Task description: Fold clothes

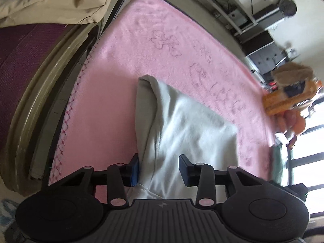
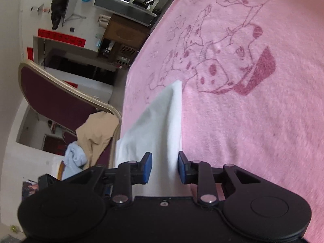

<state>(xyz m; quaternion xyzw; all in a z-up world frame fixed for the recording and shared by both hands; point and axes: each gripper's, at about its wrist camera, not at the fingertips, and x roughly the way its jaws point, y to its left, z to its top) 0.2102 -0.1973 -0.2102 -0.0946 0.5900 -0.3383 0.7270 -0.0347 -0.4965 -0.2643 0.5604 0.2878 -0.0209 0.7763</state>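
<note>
Pink blanket (image 2: 253, 131), fingers (image 1: 134, 170) straddling white garment (image 1: 182, 125)

garment (image 1: 182, 125) on blanket (image 1: 141, 46) | chair (image 2: 54, 97) beside blanket, clothes (image 2: 95, 133) on it

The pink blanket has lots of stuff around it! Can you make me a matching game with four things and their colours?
Things:
1. blanket
2. cloth between the tips of the left claw
3. chair back
4. garment draped on the chair

Colours:
A. tan
B. pink
C. white
D. dark maroon

Pairs: 1-B, 2-C, 3-D, 4-A
</note>
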